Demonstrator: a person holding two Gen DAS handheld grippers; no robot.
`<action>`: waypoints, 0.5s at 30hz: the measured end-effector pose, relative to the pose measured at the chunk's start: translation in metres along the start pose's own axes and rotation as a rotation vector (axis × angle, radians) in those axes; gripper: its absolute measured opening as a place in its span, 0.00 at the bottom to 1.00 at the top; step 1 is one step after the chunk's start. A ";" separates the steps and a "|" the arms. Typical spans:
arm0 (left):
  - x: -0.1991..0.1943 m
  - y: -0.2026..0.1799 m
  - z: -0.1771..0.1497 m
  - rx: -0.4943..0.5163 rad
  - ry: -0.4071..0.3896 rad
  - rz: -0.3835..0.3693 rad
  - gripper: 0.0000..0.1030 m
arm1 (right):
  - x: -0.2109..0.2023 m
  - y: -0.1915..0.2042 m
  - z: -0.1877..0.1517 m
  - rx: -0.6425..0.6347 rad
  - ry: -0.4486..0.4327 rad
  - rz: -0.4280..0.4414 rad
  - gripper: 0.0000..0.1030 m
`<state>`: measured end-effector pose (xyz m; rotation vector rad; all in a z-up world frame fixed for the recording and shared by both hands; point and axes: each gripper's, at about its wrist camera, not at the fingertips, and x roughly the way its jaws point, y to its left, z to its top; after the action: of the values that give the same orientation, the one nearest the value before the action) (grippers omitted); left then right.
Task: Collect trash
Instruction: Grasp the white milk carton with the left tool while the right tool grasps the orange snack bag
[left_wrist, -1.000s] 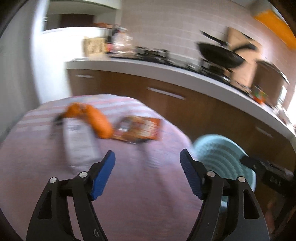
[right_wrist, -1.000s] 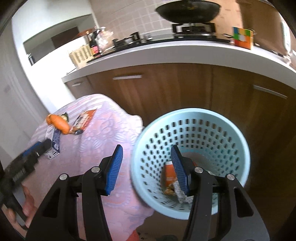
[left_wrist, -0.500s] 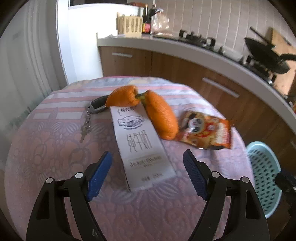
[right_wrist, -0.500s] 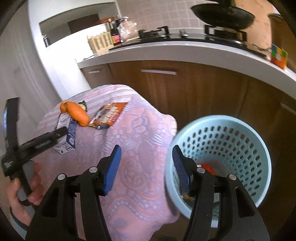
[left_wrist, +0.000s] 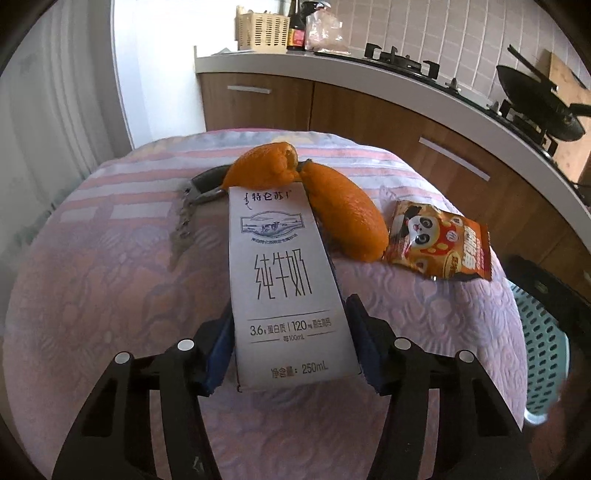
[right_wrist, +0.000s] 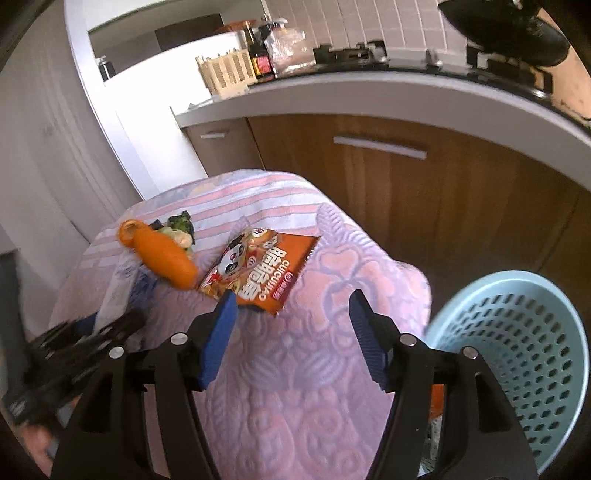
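Note:
A white milk carton (left_wrist: 280, 280) lies flat on the pink tablecloth (left_wrist: 92, 295). My left gripper (left_wrist: 291, 310) straddles its near end, and its jaws are closing with the blue pads against both sides. Behind the carton lie orange peel (left_wrist: 343, 218) pieces. To their right is an orange panda snack packet (left_wrist: 439, 243). My right gripper (right_wrist: 291, 299) hovers over the cloth just short of the snack packet (right_wrist: 258, 266). Its jaws are opening with nothing between them. The light blue trash basket (right_wrist: 517, 354) stands on the floor at the right.
A key fob with keys (left_wrist: 199, 184) lies behind the carton at the left. Brown cabinets (right_wrist: 406, 192) under a white counter run behind the table. A stove and a black pan (left_wrist: 535, 96) sit on the counter. Some trash shows in the basket.
My left gripper came forward and down onto the milk carton, and its jaws narrowed around it. The right gripper swung left from over the basket to over the table, near the snack packet.

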<state>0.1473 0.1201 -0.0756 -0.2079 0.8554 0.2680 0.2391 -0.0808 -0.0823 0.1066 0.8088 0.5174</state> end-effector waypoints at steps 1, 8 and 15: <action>-0.003 0.005 -0.003 -0.004 0.001 -0.010 0.53 | 0.005 0.001 0.001 0.005 0.009 0.006 0.58; -0.032 0.043 -0.028 -0.030 -0.005 -0.123 0.53 | 0.045 0.016 0.013 0.017 0.072 0.041 0.58; -0.053 0.066 -0.041 -0.042 -0.048 -0.121 0.53 | 0.066 0.033 0.020 -0.011 0.118 0.020 0.46</action>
<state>0.0635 0.1629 -0.0659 -0.2898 0.7868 0.1775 0.2780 -0.0182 -0.1035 0.0742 0.9209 0.5510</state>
